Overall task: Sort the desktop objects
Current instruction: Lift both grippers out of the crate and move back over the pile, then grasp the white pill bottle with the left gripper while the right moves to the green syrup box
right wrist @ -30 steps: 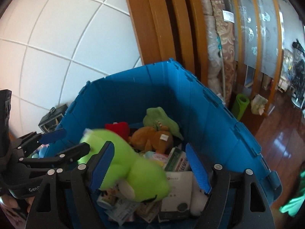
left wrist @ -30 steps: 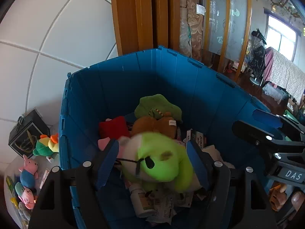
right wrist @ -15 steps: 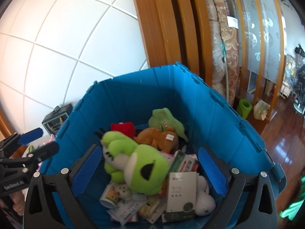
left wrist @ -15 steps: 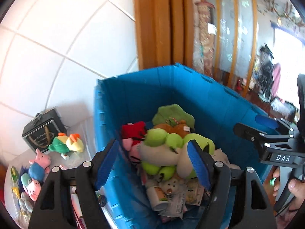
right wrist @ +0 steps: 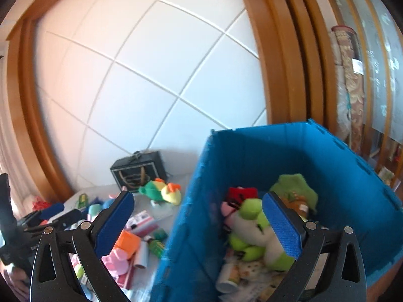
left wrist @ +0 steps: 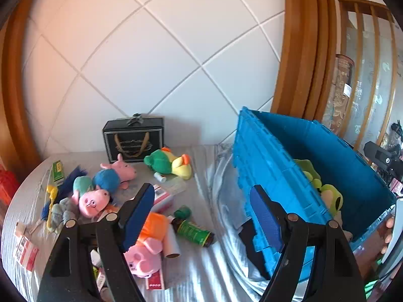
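Green plush frog (right wrist: 254,236) inside blue crate (right wrist: 335,161)

R gripper (right wrist: 197,216) wide open, nothing btwn pads, straddling near-left wall of blue crate (right wrist: 252,151). In crate: lime-green frog plush (right wrist: 254,236) on top, red plush (right wrist: 241,192) and dark-green plush (right wrist: 294,183) farther back. Left on table: green-yellow plush (right wrist: 161,191), black gift box (right wrist: 138,172) by wall, orange-pink pig plush (right wrist: 123,249). L gripper (right wrist: 54,214) at far left.

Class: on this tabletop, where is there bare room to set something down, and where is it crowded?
Bare cloth lies between the green bottle and the blue crate, and in front of the bottle. Left of that, toys and boxes crowd the table; the crate is heaped too.
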### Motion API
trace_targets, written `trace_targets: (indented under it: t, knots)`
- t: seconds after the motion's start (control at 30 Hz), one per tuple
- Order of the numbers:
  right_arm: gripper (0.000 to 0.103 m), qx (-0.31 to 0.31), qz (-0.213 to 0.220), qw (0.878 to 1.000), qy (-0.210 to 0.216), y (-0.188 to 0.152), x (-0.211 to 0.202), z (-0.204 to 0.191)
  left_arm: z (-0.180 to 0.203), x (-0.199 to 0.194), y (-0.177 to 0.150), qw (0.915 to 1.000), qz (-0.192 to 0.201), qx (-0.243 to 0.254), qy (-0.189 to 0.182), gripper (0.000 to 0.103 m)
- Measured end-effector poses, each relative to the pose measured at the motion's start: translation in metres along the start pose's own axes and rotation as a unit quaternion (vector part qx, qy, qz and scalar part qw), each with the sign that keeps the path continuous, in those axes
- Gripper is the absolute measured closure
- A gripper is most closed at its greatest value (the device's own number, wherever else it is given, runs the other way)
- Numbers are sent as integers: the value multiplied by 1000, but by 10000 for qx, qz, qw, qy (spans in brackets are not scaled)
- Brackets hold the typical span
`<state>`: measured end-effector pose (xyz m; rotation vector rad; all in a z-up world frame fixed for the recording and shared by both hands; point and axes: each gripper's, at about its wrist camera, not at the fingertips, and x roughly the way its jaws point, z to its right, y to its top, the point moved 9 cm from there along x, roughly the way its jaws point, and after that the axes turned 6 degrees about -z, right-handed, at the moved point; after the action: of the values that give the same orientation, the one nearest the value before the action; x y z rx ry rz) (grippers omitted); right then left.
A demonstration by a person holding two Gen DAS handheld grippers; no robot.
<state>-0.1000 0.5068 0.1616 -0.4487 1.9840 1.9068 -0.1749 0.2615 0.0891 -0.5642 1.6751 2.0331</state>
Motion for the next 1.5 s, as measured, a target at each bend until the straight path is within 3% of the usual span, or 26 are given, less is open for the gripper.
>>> trace_targets:
  t: [0.13, 0.33, 0.5, 0.6, 0.8, 1.0, 1.13, 1.27, 1.5]
  knots:
    - [0, -254, 13, 9993, 280, -12, 7, -82, -88, -24, -25, 9992, -30, -311, 241, 25]
    - [0, -358, -327, 9972, 561, -61, 26, -205, -238, -65, -87, 9950, -201, -773, 600, 25]
    - [0, -296, -847, 9914, 950, -105, 51, -289, -359, -88, -140, 9795, -535, -1571, 1142, 25]
    - [0, -499, -1105, 9870, 1057, -123, 64, -322, -407, -93, -163, 9701, -712, -1894, 1340, 25]
    - [0, -1132, -1491, 9768, 1038, -150, 105, -361, -464, -85, -189, 9526, -954, -2367, 1657, 25]
    - [0, -1187, -1855, 9669, 1289, -171, 167, -379, -506, -73, -202, 9340, -1318, -2488, 2200, 25]
    - [0, -1177, -2221, 9569, 1453, -189, 200, -396, -531, -61, -211, 9238, -1567, -2573, 2363, 25]
    - [0, -1400, -2409, 9499, 1416, -201, 221, -420, -557, -43, -213, 9231, -1706, -2523, 2346, 25]
    - [0, -1625, -2663, 9414, 1285, -220, 241, -485, -622, 7, -207, 9345, -1930, -2180, 2048, 25]
